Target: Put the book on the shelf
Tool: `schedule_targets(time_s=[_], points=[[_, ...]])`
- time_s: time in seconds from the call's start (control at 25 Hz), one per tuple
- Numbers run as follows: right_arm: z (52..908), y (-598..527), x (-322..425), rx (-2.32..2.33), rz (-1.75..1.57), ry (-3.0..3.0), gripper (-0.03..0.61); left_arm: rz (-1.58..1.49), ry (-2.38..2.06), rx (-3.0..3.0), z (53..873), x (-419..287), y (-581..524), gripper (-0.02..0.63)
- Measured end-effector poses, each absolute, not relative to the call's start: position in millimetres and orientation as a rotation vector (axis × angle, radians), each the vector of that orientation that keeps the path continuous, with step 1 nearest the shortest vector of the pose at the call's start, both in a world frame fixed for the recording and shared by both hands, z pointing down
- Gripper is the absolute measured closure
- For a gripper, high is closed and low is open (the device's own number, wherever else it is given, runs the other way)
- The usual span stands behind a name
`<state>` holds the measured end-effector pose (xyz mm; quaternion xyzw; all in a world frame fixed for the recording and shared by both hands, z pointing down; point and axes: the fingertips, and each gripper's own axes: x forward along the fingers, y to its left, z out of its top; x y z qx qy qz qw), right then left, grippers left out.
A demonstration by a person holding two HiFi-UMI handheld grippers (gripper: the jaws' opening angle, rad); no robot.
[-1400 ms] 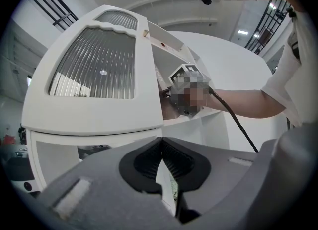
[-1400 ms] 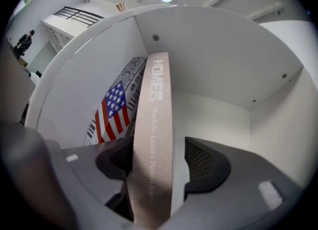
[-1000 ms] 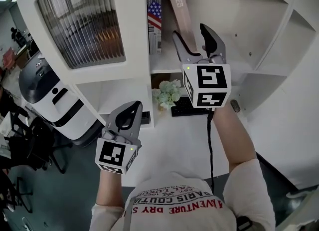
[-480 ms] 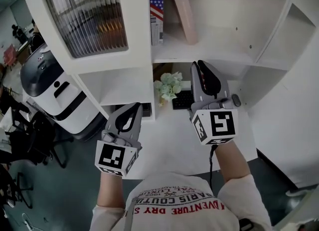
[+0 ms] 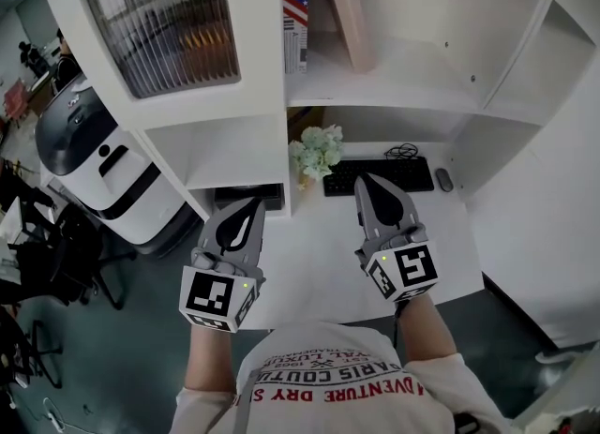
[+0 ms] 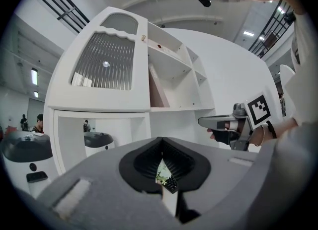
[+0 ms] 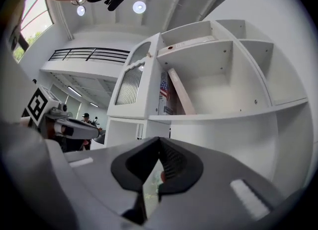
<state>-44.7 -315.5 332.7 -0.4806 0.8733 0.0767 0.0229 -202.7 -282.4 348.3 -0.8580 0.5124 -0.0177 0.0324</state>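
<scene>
The pinkish book (image 5: 345, 12) leans tilted on the white shelf (image 5: 394, 85) against several upright books (image 5: 294, 10), one with a flag spine. It also shows as the pinkish book (image 7: 181, 93) in the right gripper view and the pinkish book (image 6: 157, 88) in the left gripper view. My right gripper (image 5: 368, 182) hovers over the desk below the shelf, well apart from the book, shut and holding nothing. My left gripper (image 5: 251, 203) is low at the left, also shut and empty. In their own views, the left gripper (image 6: 160, 140) and the right gripper (image 7: 159, 140) have their jaws together.
A black keyboard (image 5: 380, 176), a mouse (image 5: 443, 179) and a small flower plant (image 5: 314, 153) lie on the white desk (image 5: 319, 254) under the shelf. A ribbed-glass cabinet door (image 5: 155, 29) is at the upper left. A white robot (image 5: 94, 165) stands on the floor at left.
My right gripper pulled back and down from the shelf toward the desk, and its jaws went from open to shut. The book stays leaning on the shelf. The left gripper barely moved.
</scene>
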Motion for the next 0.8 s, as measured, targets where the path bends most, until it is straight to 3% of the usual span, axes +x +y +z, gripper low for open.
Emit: schedule_targets(time_s=[0.8], points=[[359.8,-297.1,-61.6,-1.43,0.293,2.771,0.578,-0.083,1.602,-2.639,362.1,-209.9,-268.7,0.607]])
